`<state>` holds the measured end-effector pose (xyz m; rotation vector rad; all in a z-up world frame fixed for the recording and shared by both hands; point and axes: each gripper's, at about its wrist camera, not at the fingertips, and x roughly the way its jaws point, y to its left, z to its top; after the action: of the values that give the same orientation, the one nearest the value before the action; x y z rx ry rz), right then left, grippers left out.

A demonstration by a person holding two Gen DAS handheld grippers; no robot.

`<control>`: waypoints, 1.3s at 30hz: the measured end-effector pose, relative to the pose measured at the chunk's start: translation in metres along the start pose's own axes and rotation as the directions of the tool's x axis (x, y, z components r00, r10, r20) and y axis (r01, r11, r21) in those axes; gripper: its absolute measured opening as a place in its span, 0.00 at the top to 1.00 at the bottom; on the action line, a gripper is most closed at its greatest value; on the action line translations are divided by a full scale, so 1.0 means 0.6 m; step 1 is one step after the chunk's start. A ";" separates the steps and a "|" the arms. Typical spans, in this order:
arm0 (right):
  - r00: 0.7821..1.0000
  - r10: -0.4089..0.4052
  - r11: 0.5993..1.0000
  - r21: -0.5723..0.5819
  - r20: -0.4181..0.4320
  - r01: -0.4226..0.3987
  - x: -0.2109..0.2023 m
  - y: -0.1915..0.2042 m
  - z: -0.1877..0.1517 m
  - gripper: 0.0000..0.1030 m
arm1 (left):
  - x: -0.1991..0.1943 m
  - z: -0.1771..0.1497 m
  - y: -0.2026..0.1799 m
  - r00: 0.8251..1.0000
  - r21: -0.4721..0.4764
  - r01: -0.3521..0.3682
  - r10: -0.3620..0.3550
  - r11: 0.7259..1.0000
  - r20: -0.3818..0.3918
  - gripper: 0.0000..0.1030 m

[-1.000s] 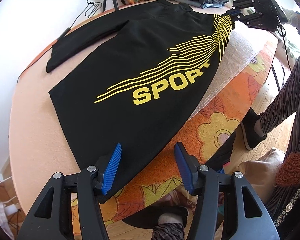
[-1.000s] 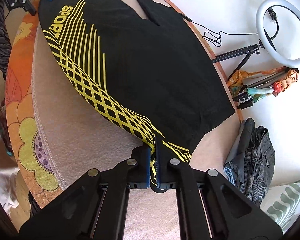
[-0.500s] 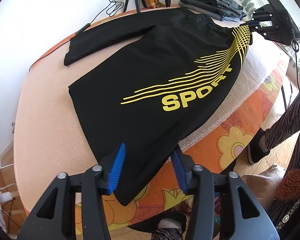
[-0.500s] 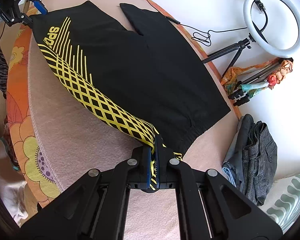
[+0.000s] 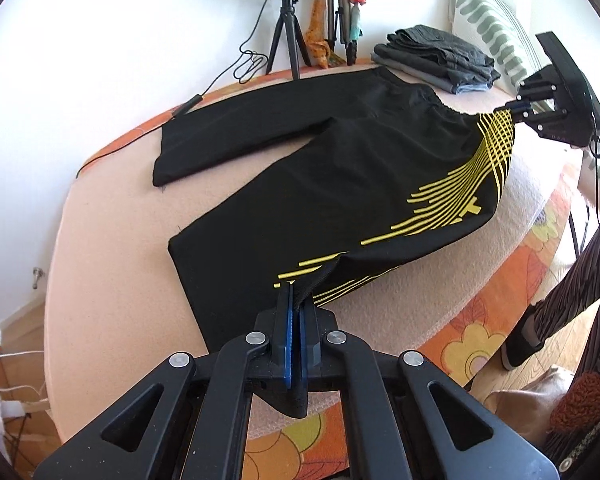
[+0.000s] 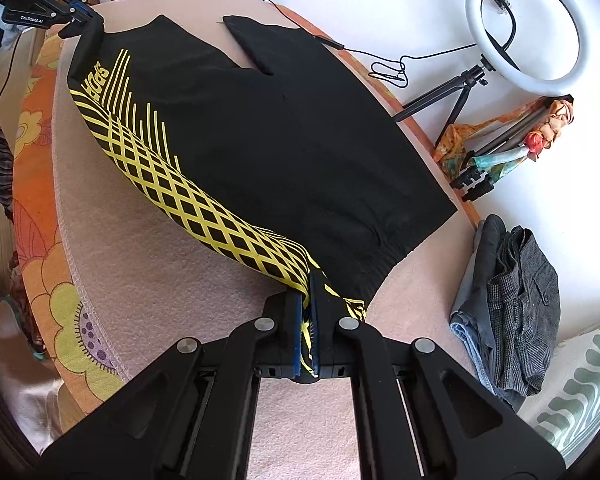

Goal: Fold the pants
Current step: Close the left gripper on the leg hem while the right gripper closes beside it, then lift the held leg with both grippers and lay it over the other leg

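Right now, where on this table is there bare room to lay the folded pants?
Bare pink cover lies beyond the black pants' hems, and a strip runs between the yellow-printed leg and the floral edge. It is crowded by the folded clothes stack near the waistband.

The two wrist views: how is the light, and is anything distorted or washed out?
Left wrist view: bright daylight, white wall overexposed, table edge bowed by the fisheye, black pants sharp. Right wrist view: ring light and wall nearly blown out, dark corners, yellow print crisp, no blur.
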<state>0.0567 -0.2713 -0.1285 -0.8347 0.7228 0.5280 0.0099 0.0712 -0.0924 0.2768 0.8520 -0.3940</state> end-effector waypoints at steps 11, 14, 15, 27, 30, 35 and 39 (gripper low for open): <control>0.999 -0.041 0.994 0.102 0.026 0.038 -0.016 -0.049 0.020 0.97 | -0.017 0.057 0.044 0.994 -0.031 -0.032 0.035 0.999 0.101 0.99; 0.998 -0.050 0.992 0.119 0.027 0.047 -0.018 -0.065 0.032 0.97 | -0.016 0.077 0.059 0.992 -0.032 -0.034 0.037 0.999 0.123 0.99; 0.998 -0.054 0.992 0.118 0.025 0.050 -0.017 -0.070 0.037 0.97 | -0.014 0.084 0.064 0.991 -0.031 -0.035 0.038 0.999 0.127 0.99; 0.997 -0.077 0.985 0.158 0.009 0.075 0.009 -0.143 0.089 0.97 | 0.024 0.171 0.120 0.984 -0.043 -0.045 0.052 0.998 0.172 0.99; 0.996 -0.084 0.983 0.164 0.010 0.081 0.017 -0.165 0.105 0.97 | 0.032 0.193 0.137 0.982 -0.047 -0.050 0.058 0.998 0.181 0.99; 0.997 -0.072 0.981 0.182 -0.002 0.071 0.043 -0.205 0.133 0.97 | 0.057 0.228 0.164 0.981 -0.046 -0.057 0.064 0.997 0.183 0.99; 0.999 -0.045 0.980 0.193 -0.028 0.049 0.077 -0.234 0.152 0.97 | 0.085 0.255 0.181 0.983 -0.036 -0.067 0.072 0.997 0.168 0.99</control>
<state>0.2134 -0.2712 -0.0545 -0.6751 0.7611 0.3989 0.1908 0.0971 -0.0268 0.2407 0.6794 -0.3345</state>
